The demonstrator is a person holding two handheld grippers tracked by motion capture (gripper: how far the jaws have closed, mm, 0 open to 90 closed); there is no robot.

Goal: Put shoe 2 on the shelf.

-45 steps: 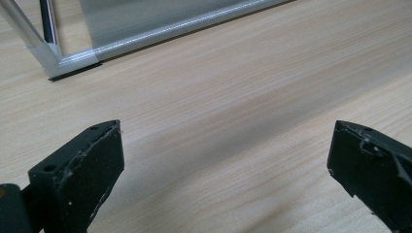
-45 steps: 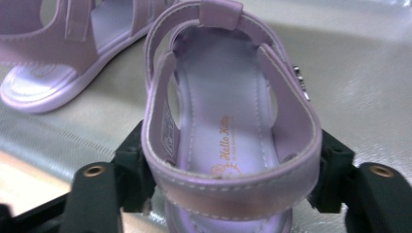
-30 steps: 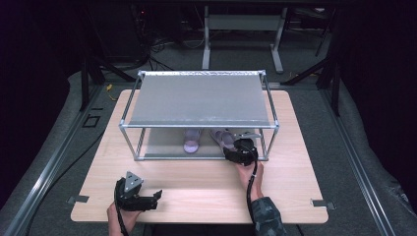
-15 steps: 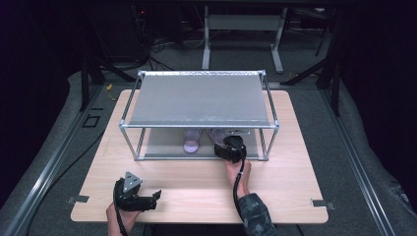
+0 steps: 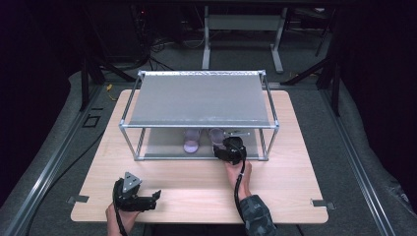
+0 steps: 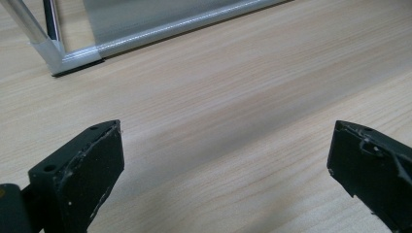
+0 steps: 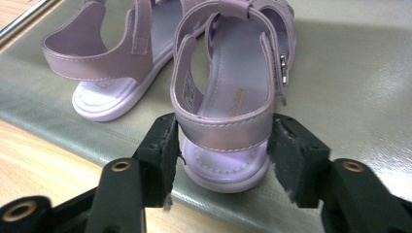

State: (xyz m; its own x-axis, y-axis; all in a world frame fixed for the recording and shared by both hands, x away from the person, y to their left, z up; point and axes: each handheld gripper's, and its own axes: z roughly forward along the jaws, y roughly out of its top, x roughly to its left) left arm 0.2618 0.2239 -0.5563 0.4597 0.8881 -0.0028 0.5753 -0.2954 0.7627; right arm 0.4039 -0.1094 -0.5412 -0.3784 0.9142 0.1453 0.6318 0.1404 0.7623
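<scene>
Two lilac sandals stand side by side on the lower shelf [image 7: 350, 97] of a metal-framed rack [image 5: 196, 125]. My right gripper [image 7: 223, 145] is shut on the heel strap of the right-hand sandal [image 7: 238, 97], one jaw pressed to each side, and the sole rests on the shelf's front edge. The other sandal [image 7: 111, 73] lies just to its left, apart from the jaws. From above, the right gripper [image 5: 223, 147] reaches under the rack's top shelf towards both sandals [image 5: 191, 142]. My left gripper [image 5: 155, 196] rests open on the table's front left, jaws wide apart [image 6: 226, 150] over bare wood.
The rack's grey top shelf [image 5: 196, 101] hides most of the lower shelf from above. Its front left foot [image 6: 53, 53] stands ahead of the left gripper. The wooden table [image 5: 295, 187] has open room in front of the rack. Dark floor and stands surround the table.
The right gripper has moved left along the rack's front with the sandal, bringing it beside the other sandal. The left gripper has stayed put.
</scene>
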